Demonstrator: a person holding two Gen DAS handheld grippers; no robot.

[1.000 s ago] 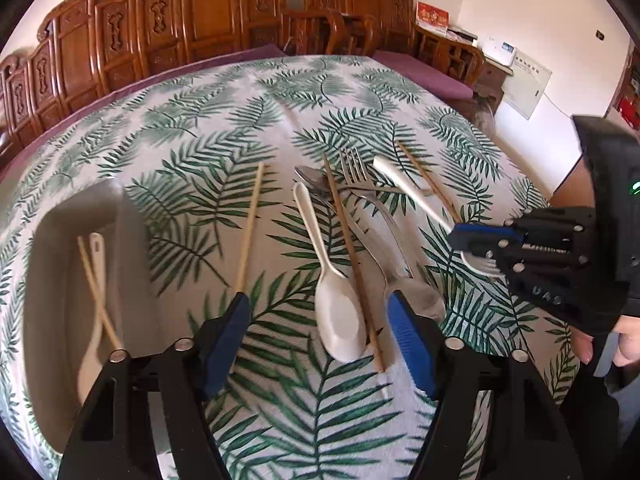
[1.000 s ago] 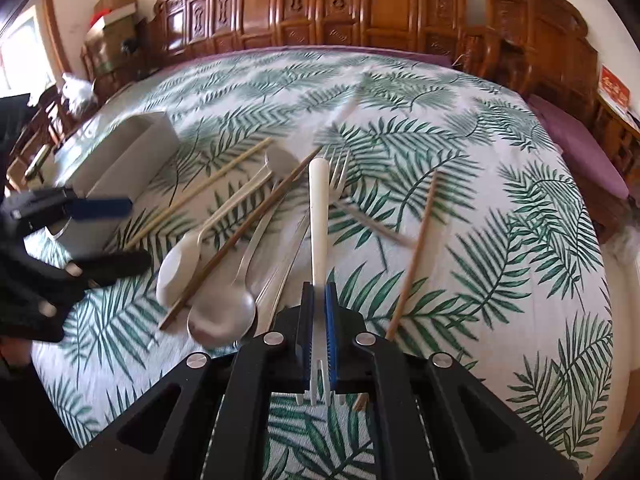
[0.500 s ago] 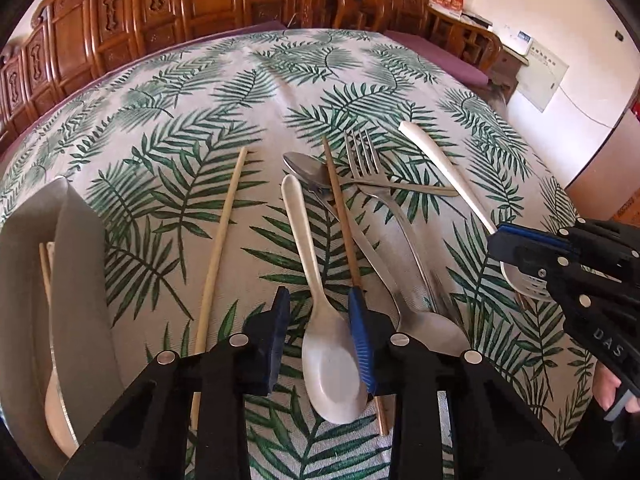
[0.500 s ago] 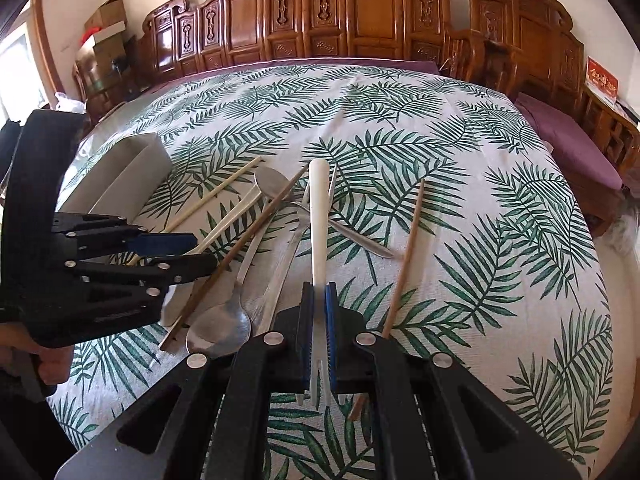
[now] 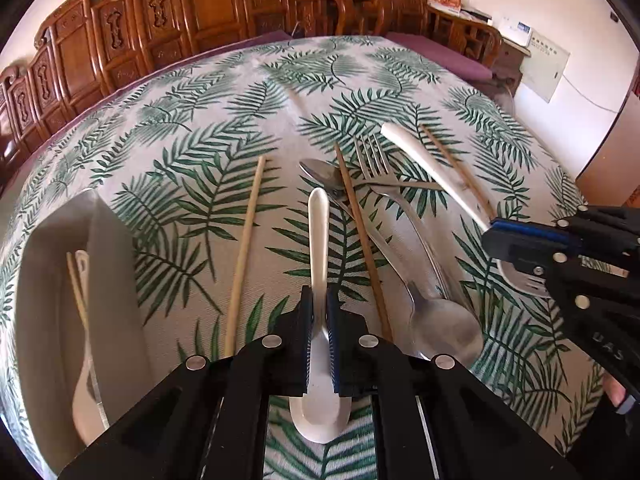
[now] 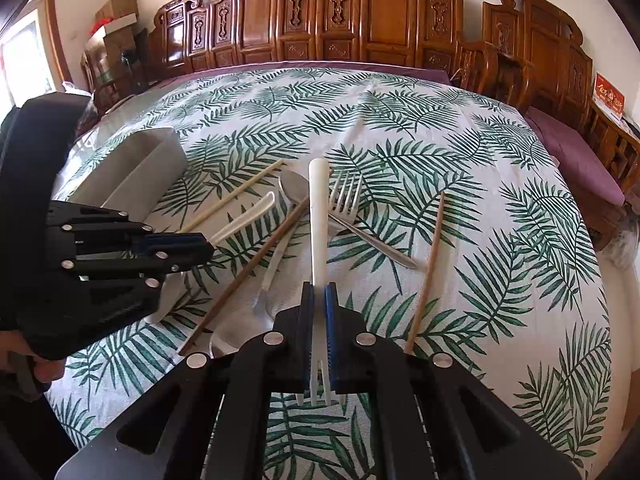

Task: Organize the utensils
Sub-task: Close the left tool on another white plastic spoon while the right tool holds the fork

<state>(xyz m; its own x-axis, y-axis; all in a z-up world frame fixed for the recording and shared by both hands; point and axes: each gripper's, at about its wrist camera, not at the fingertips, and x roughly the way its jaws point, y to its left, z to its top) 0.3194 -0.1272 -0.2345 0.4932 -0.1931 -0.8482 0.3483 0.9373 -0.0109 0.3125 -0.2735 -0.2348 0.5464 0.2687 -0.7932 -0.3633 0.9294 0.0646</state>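
Observation:
My left gripper (image 5: 319,312) is shut on a white plastic spoon (image 5: 319,240), its handle pointing away and its bowl under the gripper. My right gripper (image 6: 319,300) is shut on a white plastic fork (image 6: 319,216), held above the table; it also shows in the left wrist view (image 5: 430,168). On the leaf-print tablecloth lie a metal fork (image 5: 374,164), a metal spoon (image 5: 444,326), another metal spoon (image 5: 324,174), a dark chopstick (image 5: 360,232) and a pale chopstick (image 5: 244,248). The grey organizer tray (image 5: 108,280) at left holds a white spoon and a chopstick.
Another brown chopstick (image 6: 426,276) lies right of the pile. Carved wooden chairs (image 6: 360,20) ring the table's far side. The tray also shows in the right wrist view (image 6: 132,172), behind the left gripper (image 6: 176,246).
My left gripper moved forward over the white spoon and closed on its neck. My right gripper lifted slightly with the white fork still in it.

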